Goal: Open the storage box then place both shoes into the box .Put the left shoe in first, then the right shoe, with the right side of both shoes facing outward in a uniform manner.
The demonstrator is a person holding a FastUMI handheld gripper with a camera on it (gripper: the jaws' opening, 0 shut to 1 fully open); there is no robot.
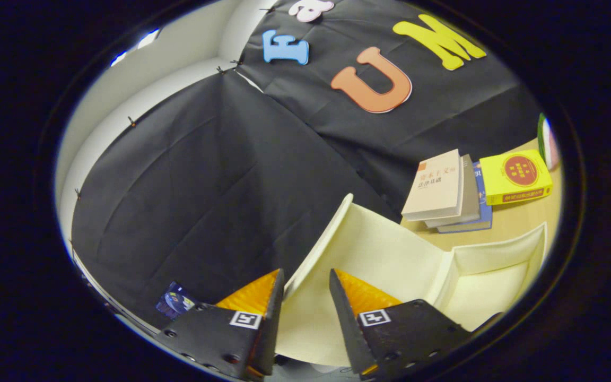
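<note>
Tabletop point(517, 225): cream storage box point(475, 276), lid point(380, 249) raised; tongs point(306, 286) apart astride lid edge.

The gripper point(305, 281) is seen with its fingers parted around the raised edge of the cream lid point(385, 249) of the storage box point(496, 276); contact cannot be judged. The lid is swung up and open. Beyond the box, a stack of books point(446, 193) and a yellow book point(515, 178) are laid on the wooden table point(517, 220), against the black cloth wall point(204, 185)
</note>
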